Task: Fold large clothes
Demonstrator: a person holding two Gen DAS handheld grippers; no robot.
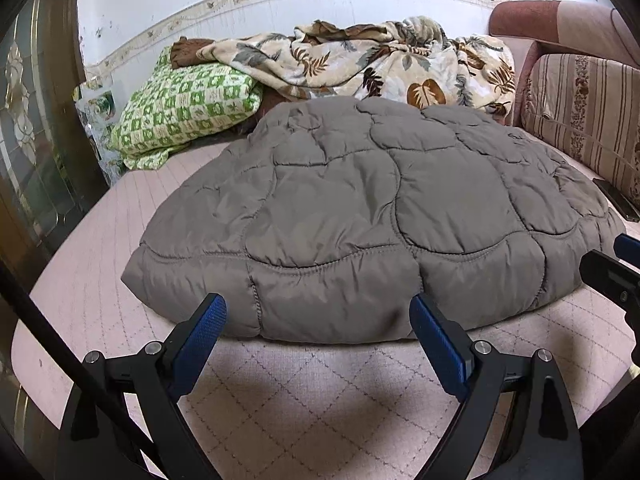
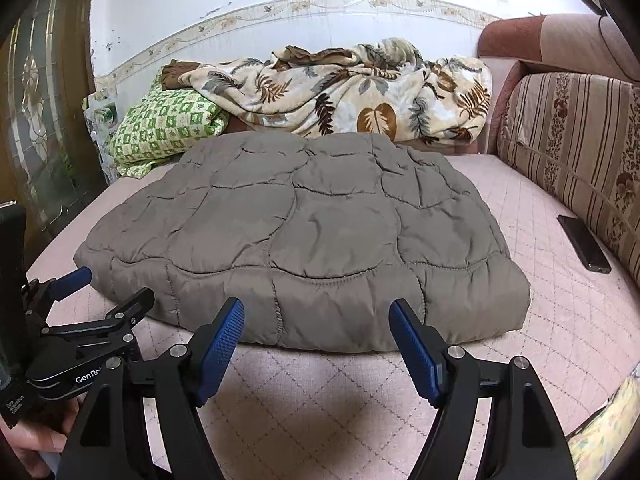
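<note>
Folded grey quilted padded jacket (image 1: 360, 216) lay just beyond the left gripper (image 1: 318, 312) and right gripper (image 2: 318, 316); both gaped, holding nothing.

Left wrist view: looks forward and down along the left gripper (image 1: 318, 312) from just short of the near edge of the folded grey jacket (image 1: 360, 220) on the pink bed (image 1: 320, 400), facing the wall and the leaf-print blanket (image 1: 360, 60); the right gripper's tip (image 1: 612, 276) enters at its right edge. Right wrist view: same heading and tilt, equally near, set a little further right, looking along the right gripper (image 2: 318, 312) at the jacket (image 2: 312, 232), with the left gripper (image 2: 104, 300) at its left edge. Shared: jacket, bed (image 2: 320, 400), blanket (image 2: 340, 88), green pillow (image 1: 188, 108) (image 2: 164, 124), striped cushion (image 1: 584, 112) (image 2: 576, 140), phone (image 1: 618, 200) (image 2: 584, 246).
</note>
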